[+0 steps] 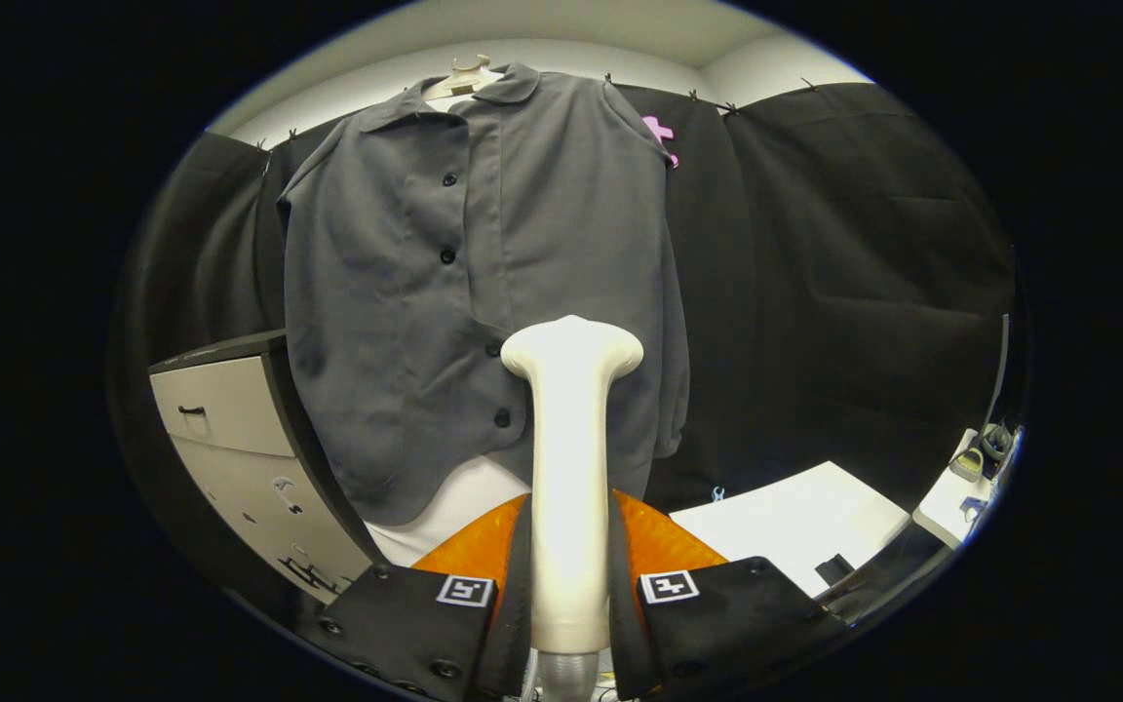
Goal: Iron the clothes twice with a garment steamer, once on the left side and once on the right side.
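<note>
Gripping the garment steamer (569,458) by its handle, the claw (569,585) has its 2 fingers clamped on either side of the pale shaft, 1 at 9 o'clock and 1 at 3 o'clock of it, so the tool stands upright between them with its broad head at 12 o'clock. That head sits in front of the lower button line of the grey shirt (484,292), which hangs from a hanger (469,70) against the booth's dark cloth; whether head and fabric touch I cannot tell. To do the pass well, I judge the head should be laid flat to the cloth and drawn in 1 steady vertical stroke down a single side, clear of the buttons, with the grip kept firm so the shaft does not twist. A drawer cabinet (230,429) stands at 9 o'clock of the shirt, and a white bench (805,522) lies at 4 o'clock beyond the fingers.
</note>
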Demonstrator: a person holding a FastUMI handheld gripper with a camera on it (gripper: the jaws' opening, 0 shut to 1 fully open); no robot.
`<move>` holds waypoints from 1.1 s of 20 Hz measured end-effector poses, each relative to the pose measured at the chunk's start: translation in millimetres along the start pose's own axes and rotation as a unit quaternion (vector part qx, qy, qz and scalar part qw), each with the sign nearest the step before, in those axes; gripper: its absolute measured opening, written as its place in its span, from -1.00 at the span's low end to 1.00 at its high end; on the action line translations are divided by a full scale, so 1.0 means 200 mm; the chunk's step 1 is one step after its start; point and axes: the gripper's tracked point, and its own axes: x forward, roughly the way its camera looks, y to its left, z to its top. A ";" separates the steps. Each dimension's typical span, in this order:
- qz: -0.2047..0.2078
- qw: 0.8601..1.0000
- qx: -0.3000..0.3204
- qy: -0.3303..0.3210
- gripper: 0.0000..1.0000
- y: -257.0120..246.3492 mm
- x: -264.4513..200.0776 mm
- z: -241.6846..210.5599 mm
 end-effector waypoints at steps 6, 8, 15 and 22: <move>0.000 1.000 -0.003 0.020 -0.18 -0.01 -0.01 -0.10; -0.002 1.000 -0.004 0.019 -0.18 -0.01 -0.04 -0.10; 0.012 1.000 -0.027 0.008 -0.18 0.06 -0.23 0.03; 0.025 0.998 -0.011 -0.064 -0.18 0.15 -0.42 0.44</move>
